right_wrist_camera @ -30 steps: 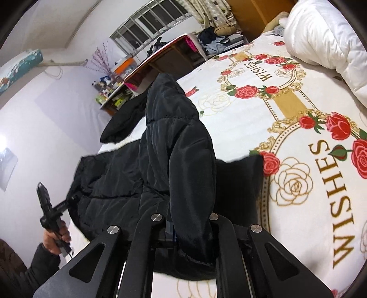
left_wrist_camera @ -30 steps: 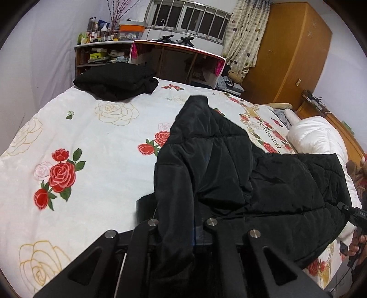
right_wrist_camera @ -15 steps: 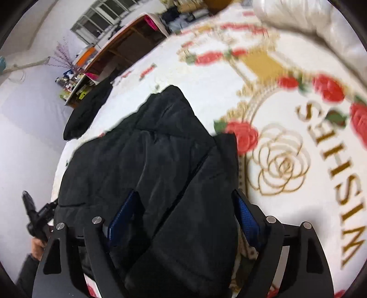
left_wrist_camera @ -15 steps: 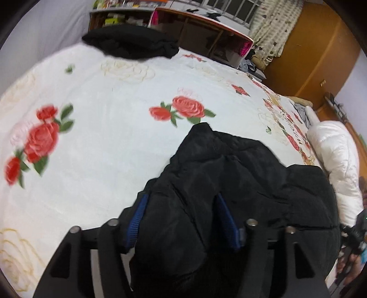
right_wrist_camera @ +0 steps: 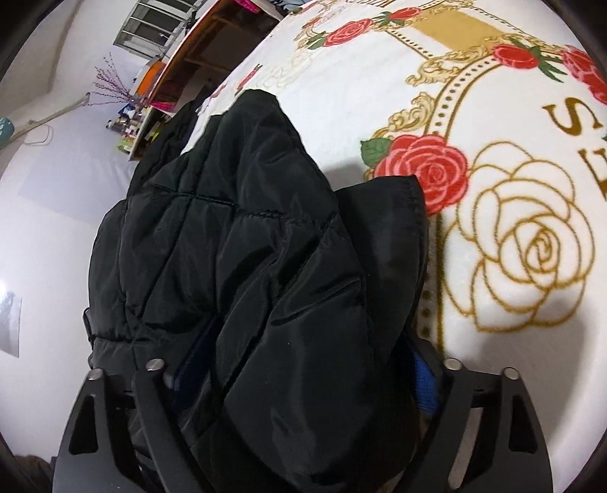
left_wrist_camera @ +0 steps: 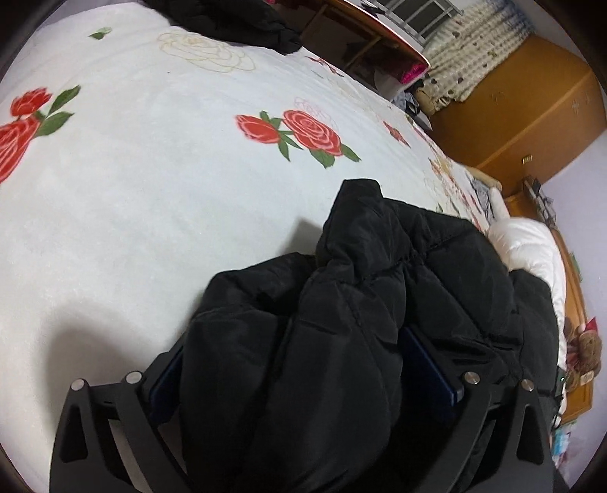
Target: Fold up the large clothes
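Step in hand, as judged: a folded-over part of the black puffer jacket (left_wrist_camera: 341, 322) is being laid down on the bed (left_wrist_camera: 151, 212) and let go. The left gripper (left_wrist_camera: 303, 379) is spread wide, its jaws having just been opening; padded fabric bulges between the blue pads (left_wrist_camera: 428, 364) without being pinched. The right gripper (right_wrist_camera: 299, 364) is likewise released, its jaws widened and then eased in slightly, with jacket bulk lying loose between them.

To do this well, both grippers are best drawn straight back along their fingers, so that no fabric is dragged and the fold is not undone. The puffy layer is likely to spring up, so pressing flat afterwards is advised.

Materials: the jacket shell is smooth, faintly glossy, quilted in stitched panels, thick and rounded at the edges. The bed cover is a matt fleecy white blanket printed with red roses (left_wrist_camera: 307, 131) and gold outline roses (right_wrist_camera: 527, 235). A second dark garment (left_wrist_camera: 227, 19) lies at the far side of the bed
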`<action>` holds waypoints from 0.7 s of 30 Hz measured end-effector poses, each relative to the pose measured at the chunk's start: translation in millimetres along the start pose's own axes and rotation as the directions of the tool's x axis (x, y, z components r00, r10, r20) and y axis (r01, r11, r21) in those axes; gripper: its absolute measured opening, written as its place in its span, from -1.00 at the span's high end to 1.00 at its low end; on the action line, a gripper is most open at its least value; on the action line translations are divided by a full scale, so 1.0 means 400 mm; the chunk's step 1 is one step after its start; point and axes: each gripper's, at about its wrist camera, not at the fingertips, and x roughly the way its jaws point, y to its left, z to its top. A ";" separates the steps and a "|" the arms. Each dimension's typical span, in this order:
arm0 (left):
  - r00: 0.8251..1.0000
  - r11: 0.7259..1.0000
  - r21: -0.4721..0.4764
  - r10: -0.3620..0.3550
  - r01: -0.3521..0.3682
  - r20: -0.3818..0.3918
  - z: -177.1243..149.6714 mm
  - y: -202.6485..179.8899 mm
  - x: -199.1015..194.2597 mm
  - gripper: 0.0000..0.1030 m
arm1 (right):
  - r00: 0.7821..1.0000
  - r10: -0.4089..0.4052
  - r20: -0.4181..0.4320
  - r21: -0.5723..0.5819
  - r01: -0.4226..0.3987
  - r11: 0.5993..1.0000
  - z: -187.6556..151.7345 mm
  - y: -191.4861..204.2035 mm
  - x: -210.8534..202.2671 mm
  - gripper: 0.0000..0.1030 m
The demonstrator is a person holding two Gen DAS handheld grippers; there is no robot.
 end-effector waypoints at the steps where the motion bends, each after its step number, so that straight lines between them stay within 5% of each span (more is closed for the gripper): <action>1: 1.000 1.000 -0.001 -0.001 0.001 -0.009 -0.003 -0.001 -0.005 -1.00 | 1.000 0.007 0.005 -0.002 -0.007 1.000 -0.002 -0.001 -0.003 -0.50; 4: 0.999 0.999 -0.021 0.032 -0.033 -0.027 -0.004 0.004 -0.039 -1.00 | 1.000 0.018 0.018 0.004 -0.018 1.000 -0.012 -0.003 -0.013 -0.39; 9: 0.984 0.989 0.030 0.144 -0.148 0.102 -0.038 0.010 -0.147 -1.00 | 1.000 0.021 0.022 0.002 -0.021 1.000 -0.023 -0.005 -0.022 -0.46; 15: 1.000 0.998 -0.053 0.016 -0.017 -0.025 -0.034 0.056 -0.055 -1.00 | 1.000 0.019 0.008 0.016 -0.019 1.000 -0.008 -0.009 -0.014 -0.56; 20: 0.998 0.999 0.016 0.043 -0.042 -0.049 -0.035 0.013 -0.028 -0.97 | 1.000 0.008 -0.003 0.004 -0.008 1.000 0.001 0.002 -0.007 -0.43; 21: 0.999 0.999 0.020 0.026 -0.025 -0.048 -0.038 0.008 -0.031 -0.64 | 1.000 0.008 0.001 0.002 -0.008 1.000 0.000 0.010 -0.009 -0.29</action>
